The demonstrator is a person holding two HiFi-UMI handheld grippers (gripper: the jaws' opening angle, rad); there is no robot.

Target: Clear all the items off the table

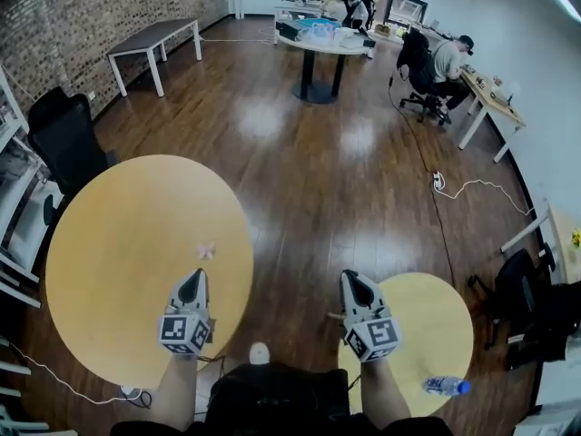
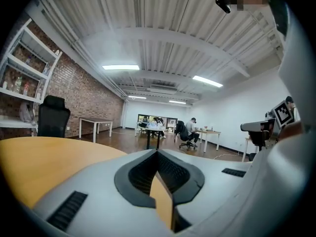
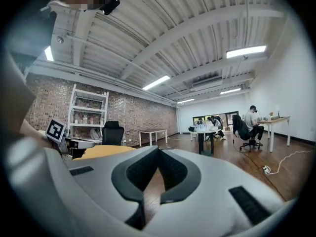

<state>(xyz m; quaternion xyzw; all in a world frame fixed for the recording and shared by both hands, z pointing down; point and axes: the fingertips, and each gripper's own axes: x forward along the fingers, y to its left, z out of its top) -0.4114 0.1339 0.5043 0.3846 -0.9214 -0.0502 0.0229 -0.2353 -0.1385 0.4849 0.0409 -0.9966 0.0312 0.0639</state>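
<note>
Wood floor, open office; brick wall on the left, people seated at desks far back. Two round yellow tables stand below the head camera.

- Large round table (image 1: 118, 243), left: bare except for one small pale scrap (image 1: 207, 252), possibly crumpled paper; too small to tell.
- Small round table (image 1: 449, 321), right: a water bottle (image 1: 447, 386) lies on its side close to the near rim.
- Left gripper (image 1: 194, 276): over the large table's near right part, tips pointing at the scrap, just short of it and not touching. Jaws clenched together, nothing between them.
- Right gripper (image 1: 353, 279): over the floor between the tables, at the small table's left edge. Jaws also pressed together and empty; only floorboards show beyond the pads.

Nothing lifted yet; both items remain to be cleared.

Risks, as judged:
- The scrap looks light and low. If the jaws reach it unopened or come in shallow, they would likely push it across the smooth top, not pinch it.
- The bottle is on its side by the rim; a nudge from a pad could roll it off.
- The right gripper is well away from the bottle and must swing back toward the person to reach it.
</note>
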